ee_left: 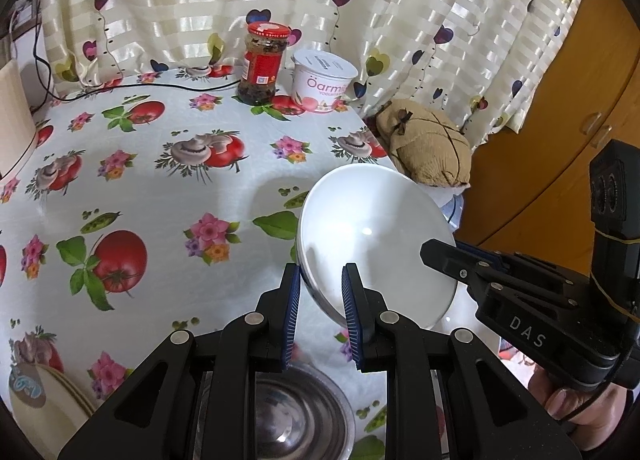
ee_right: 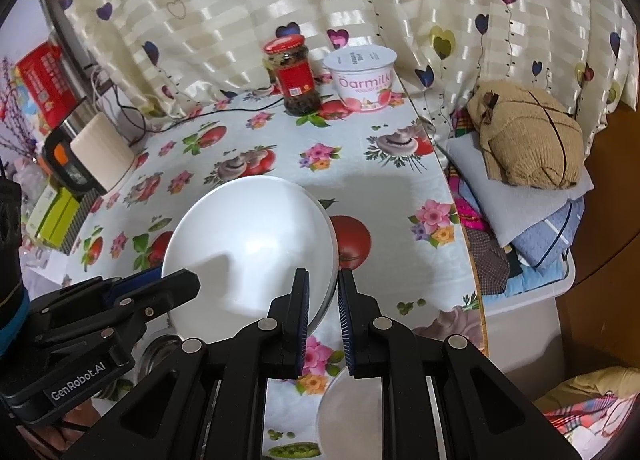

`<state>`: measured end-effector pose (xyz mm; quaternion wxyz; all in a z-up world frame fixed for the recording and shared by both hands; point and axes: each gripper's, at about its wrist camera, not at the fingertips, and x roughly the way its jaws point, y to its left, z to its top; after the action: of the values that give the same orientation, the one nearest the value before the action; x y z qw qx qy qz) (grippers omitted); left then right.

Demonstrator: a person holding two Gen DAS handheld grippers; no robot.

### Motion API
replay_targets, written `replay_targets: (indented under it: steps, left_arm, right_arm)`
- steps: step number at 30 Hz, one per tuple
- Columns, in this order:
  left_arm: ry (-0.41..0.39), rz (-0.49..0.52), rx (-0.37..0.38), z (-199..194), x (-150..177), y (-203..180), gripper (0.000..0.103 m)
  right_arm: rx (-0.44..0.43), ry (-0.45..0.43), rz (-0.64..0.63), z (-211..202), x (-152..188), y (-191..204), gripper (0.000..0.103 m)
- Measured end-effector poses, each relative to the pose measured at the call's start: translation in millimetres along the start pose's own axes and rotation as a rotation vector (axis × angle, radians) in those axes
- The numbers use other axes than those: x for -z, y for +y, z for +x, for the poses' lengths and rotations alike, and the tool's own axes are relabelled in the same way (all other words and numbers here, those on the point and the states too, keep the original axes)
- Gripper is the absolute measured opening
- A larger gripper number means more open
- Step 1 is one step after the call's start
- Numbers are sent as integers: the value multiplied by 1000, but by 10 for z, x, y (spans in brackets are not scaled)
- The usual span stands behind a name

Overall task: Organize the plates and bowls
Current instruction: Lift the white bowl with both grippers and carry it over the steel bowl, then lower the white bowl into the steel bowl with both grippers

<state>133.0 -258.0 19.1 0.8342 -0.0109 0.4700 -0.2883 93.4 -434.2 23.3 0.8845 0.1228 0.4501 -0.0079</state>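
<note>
Two grippers lift a white bowl [ee_left: 372, 236] clear of the worktop [ee_left: 160, 188], tilted, above its near right part. The left gripper [ee_left: 320, 300] has its jaws pinching the bowl's rim on the near left side; the right gripper [ee_right: 323, 302] has its jaws pressed nearly together on the rim's opposite side. A steel bowl [ee_left: 296, 416] sits below near the front edge, with a white dish [ee_right: 348, 412] beside it and stacked plates [ee_left: 44, 400] at the near left corner. A jar [ee_left: 262, 64] and yogurt tub [ee_left: 324, 82] stand at the far edge. The carrying step appears under way; next, the bowl likely needs levelling and lowering onto a matching stack, both grips released together.
</note>
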Motion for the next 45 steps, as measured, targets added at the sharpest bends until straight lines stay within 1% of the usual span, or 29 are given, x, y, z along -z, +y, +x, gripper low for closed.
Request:
replay_targets:
  steps: [23, 45]
  left_arm:
    - [-28, -25, -29, -403, 267, 214, 23]
    - [-14, -57, -58, -699, 689, 398, 23]
  right_arm:
    - [-21, -10, -57, -224, 168, 441, 14]
    - [-71, 17, -87, -316, 490, 769, 14]
